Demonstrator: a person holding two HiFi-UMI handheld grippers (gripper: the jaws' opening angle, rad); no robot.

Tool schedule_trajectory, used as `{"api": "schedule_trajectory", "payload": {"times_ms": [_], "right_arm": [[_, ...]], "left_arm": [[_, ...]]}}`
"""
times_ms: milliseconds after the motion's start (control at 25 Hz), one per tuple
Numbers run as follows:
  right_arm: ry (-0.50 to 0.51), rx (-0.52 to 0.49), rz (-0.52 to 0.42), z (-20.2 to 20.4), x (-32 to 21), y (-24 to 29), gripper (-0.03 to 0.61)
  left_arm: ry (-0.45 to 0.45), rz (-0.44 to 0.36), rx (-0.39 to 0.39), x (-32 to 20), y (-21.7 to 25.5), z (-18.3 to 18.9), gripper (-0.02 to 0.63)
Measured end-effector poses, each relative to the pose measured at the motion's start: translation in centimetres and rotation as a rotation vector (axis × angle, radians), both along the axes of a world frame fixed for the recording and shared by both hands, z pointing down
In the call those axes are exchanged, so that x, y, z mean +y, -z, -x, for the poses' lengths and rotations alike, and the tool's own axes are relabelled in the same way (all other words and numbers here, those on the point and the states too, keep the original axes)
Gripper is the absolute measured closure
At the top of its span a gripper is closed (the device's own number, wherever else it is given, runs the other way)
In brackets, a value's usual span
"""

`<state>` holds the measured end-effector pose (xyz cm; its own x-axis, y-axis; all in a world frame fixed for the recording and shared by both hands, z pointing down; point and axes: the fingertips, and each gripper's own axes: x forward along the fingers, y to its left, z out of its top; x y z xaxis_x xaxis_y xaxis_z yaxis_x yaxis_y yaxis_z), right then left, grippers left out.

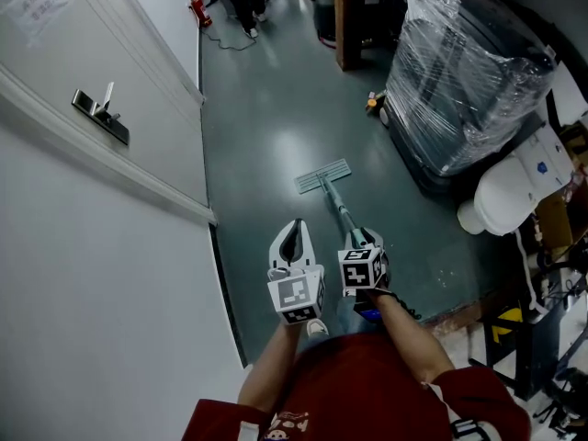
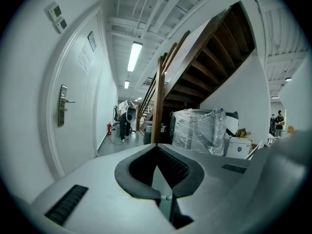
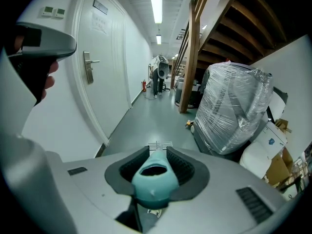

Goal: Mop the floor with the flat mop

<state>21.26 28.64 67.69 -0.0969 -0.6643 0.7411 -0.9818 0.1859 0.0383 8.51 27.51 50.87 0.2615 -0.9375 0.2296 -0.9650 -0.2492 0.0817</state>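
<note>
At lower centre, the right claw [image 1: 366,241] is gripping the teal-handled grey flat mop [image 1: 333,197], its pole running up-frame to the pad [image 1: 323,175] on the green floor [image 1: 266,127]; the left claw [image 1: 294,235] is hanging closed, empty, beside.

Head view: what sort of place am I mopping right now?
Probably a hallway in a workplace building, partly used for storage. A long grey-green floor runs past a white door with a lever handle, a wooden staircase rises alongside, and a plastic-wrapped load stands on the right.
</note>
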Motion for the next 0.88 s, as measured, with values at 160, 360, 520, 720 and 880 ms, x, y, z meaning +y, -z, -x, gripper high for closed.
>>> {"api": "schedule_trajectory", "payload": {"times_ms": [160,360,520,720,880], "right_arm": [[0.013,-0.006,-0.002,-0.9,-3.1,0.1,0.46],[0.041,-0.013,0.001,-2.3,-6.7,-0.1,0.46],[0.065,-0.017,0.002,-3.5,-9.3,-0.3,0.46],[0.084,-0.02,0.004,-4.2,-12.4,-0.3,0.46],[0.098,-0.014,0.002,-3.5,-14.7,-0.4,0.46]], "left_arm": [[0.03,-0.002,-0.009,-2.7,0.4,-0.8,0.598],[0.066,-0.001,-0.02,-5.6,0.1,-1.9,0.598],[0.099,-0.015,-0.016,-7.7,0.5,-3.1,0.599],[0.121,-0.033,-0.018,-10.5,1.2,-3.8,0.598],[0.116,-0.02,-0.005,-12.8,0.2,-3.3,0.598]]}}
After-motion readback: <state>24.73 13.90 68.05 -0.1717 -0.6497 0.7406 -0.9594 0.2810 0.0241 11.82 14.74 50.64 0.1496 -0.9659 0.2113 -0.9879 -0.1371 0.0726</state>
